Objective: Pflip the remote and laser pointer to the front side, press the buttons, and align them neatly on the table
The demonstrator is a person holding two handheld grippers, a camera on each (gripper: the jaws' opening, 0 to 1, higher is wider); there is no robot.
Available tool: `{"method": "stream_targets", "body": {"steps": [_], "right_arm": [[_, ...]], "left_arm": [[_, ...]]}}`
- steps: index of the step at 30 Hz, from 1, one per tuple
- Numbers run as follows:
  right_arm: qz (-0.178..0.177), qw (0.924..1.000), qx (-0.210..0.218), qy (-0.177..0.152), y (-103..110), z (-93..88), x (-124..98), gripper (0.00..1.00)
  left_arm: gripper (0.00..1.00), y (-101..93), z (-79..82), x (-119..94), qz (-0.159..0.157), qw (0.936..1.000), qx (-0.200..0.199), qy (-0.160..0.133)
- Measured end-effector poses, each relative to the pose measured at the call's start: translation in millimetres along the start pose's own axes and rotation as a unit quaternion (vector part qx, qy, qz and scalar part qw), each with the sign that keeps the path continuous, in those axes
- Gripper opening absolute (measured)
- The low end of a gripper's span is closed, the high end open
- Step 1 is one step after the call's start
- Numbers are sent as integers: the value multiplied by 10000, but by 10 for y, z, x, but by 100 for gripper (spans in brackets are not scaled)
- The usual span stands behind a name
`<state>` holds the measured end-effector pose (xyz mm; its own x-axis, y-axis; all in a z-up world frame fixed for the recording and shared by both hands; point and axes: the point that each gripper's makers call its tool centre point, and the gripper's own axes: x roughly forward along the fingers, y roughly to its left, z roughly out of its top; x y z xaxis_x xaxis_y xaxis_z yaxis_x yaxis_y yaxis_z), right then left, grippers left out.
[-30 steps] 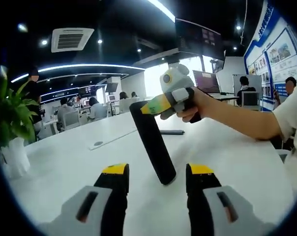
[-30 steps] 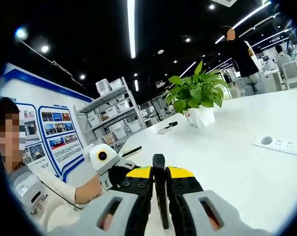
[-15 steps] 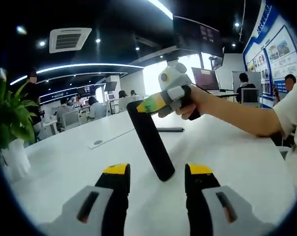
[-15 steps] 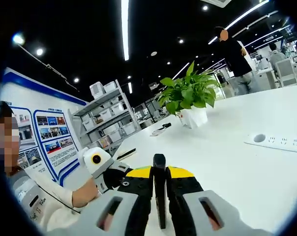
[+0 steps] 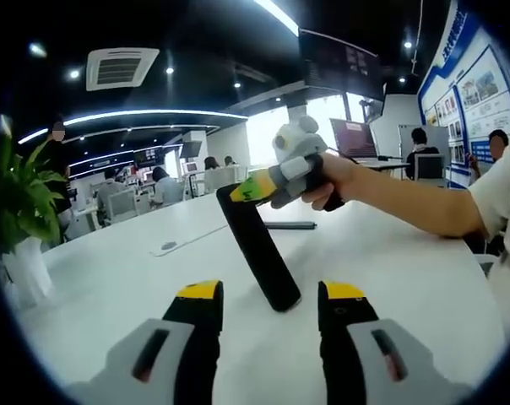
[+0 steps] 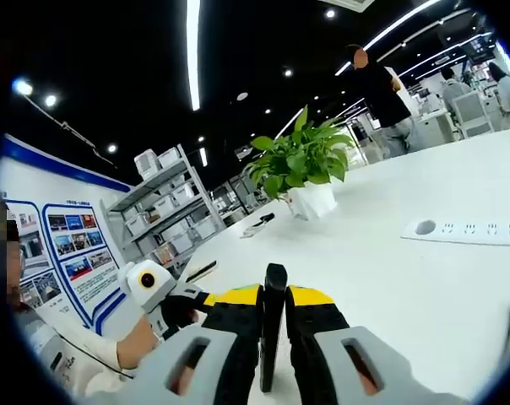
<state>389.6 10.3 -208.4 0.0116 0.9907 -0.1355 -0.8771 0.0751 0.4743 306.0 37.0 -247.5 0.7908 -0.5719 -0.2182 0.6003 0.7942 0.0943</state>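
Observation:
A black remote (image 5: 259, 253) stands tilted on the white table (image 5: 111, 287), its lower end resting on the surface between my left gripper's jaws. My left gripper (image 5: 272, 291) is open, with yellow-tipped fingers (image 5: 198, 293) on either side of that end and not touching it. A hand holds my right gripper (image 5: 253, 187), shut on the remote's upper end. In the right gripper view the remote (image 6: 272, 325) shows edge-on, clamped by my right gripper (image 6: 273, 297). A slim dark stick, perhaps the laser pointer (image 5: 290, 225), lies flat farther back.
A potted plant (image 5: 20, 211) stands at the table's left; in the right gripper view the plant (image 6: 301, 164) is far ahead. A white power strip (image 6: 470, 232) lies flat on the table. People sit at desks behind. The person's forearm (image 5: 407, 202) reaches in from the right.
The right gripper has rolled and dipped a little, leaning the remote's top slightly lower and leftward. The remote's foot stays in place. My left gripper has hardly moved.

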Motion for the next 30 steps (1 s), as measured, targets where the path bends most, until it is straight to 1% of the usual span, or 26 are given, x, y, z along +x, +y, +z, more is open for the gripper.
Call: {"method": "stream_targets", "body": {"steps": [1,2,3,5,11,12,16,17,18,19,20,22,23,25,28,30], "right_arm": [[-13,10000,14,-7,-16,3,1,14],[-27,10000,27,-14,-31,6,3,14],[-35,9999,137,-29,-87,28,1,14],[-51,9998,176,-42,-114,35,-1,14],[-133,9997,210,-35,-138,2,0,14],[-153,9996,221,-29,-146,-5,3,14],[-280,9987,428,2,-196,-26,31,14],[-281,9987,417,5,-191,-26,33,14],[-278,9988,401,3,-187,-25,33,14],[-278,9988,397,4,-187,-24,32,14],[-294,9987,411,2,-196,-29,29,14],[-325,9985,440,-2,-214,-37,23,14],[-326,9984,471,-14,-229,-42,25,14],[-329,9980,539,-37,-237,-54,24,14],[-373,9972,652,6,-272,-60,19,14],[-389,9969,678,47,-262,-82,15,15]], "left_arm": [[47,2,16,-8,-20,10000,-80,-38],[48,7,20,-11,-14,9999,-109,-49],[48,13,24,-15,-9,9999,-137,-61],[48,19,26,-18,13,9999,-142,-68],[48,-30,-34,19,-43,9999,-121,98],[47,-22,-61,13,-21,9996,-201,178],[45,40,-52,-53,24,9993,-291,239],[45,15,11,-69,-56,9986,-522,61],[45,-13,65,-91,-162,9965,-823,-66],[46,-23,92,-107,-216,9947,-1002,-120],[47,-66,121,-152,-247,9941,-1049,-141],[47,-151,180,-243,-311,9928,-1143,-184],[46,-165,194,-266,-281,9936,-1086,-159],[46,-169,233,-331,-154,9970,-750,-110],[48,-234,369,-426,-42,9982,-574,-165],[47,-249,395,-465,53,9978,-646,-139]]}}
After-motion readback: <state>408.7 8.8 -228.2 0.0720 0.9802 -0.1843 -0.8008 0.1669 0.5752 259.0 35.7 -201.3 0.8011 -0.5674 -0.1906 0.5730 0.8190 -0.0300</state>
